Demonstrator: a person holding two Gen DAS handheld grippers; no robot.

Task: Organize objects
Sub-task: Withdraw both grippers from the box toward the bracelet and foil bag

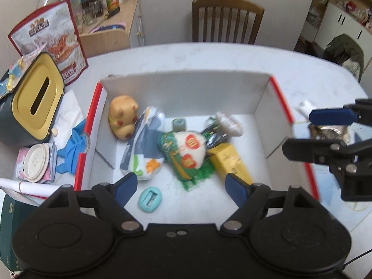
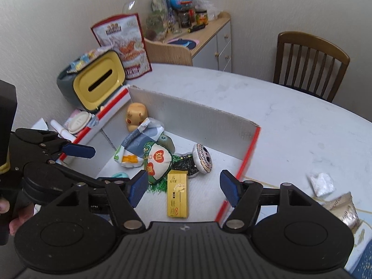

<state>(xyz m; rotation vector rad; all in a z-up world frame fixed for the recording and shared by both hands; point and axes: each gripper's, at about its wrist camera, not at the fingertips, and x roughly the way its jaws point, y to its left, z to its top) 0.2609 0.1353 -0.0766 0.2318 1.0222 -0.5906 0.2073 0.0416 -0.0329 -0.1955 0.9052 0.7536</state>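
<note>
Left gripper [image 1: 180, 187] held over near edge of box [image 1: 186, 80], fingers spread wide, nothing between them. Right gripper [image 2: 183, 187] likewise spread, empty, held over near right part of box. Inside box: yellow toy [image 1: 123, 119] at far left, crumpled packet [image 1: 145, 146] beside it, green pouch [image 1: 183, 151] at centre touching yellow carton [image 1: 230, 160], teal sharpener [image 1: 150, 199] nearest. Tissue holder [image 1: 34, 100] seen left of box, outside it.
</note>
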